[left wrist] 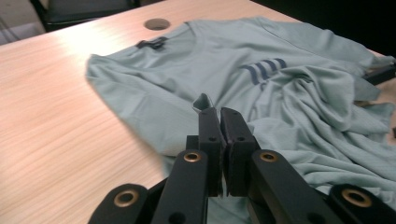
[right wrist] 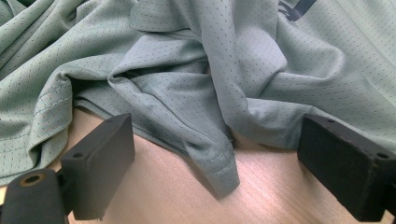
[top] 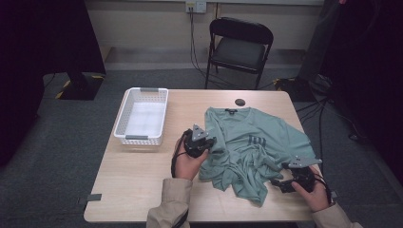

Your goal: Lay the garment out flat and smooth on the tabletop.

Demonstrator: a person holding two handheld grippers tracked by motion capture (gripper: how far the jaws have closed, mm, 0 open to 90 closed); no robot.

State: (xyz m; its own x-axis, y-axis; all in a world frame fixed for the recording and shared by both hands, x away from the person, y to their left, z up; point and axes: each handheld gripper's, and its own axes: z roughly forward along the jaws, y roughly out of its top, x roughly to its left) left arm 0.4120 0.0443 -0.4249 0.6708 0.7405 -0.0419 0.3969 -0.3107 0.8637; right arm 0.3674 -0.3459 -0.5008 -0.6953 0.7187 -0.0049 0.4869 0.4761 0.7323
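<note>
A pale green T-shirt (top: 252, 142) lies rumpled on the right half of the wooden table (top: 138, 175), collar toward the far side, with dark stripes on the chest. My left gripper (top: 212, 142) is at the shirt's left edge. In the left gripper view it (left wrist: 219, 114) is shut on a small fold of the T-shirt (left wrist: 280, 93), and a tip of cloth pokes up above the jaws. My right gripper (top: 278, 183) rests low at the shirt's near right corner. Seen from the right gripper view, it (right wrist: 215, 135) stands wide open around a hem of the T-shirt (right wrist: 210, 70), without touching it.
A white slotted basket (top: 141, 137) stands on the table's left side, beside my left hand. A small dark round disc (top: 240, 101) sits near the far edge behind the collar. A black folding chair (top: 240, 47) stands beyond the table.
</note>
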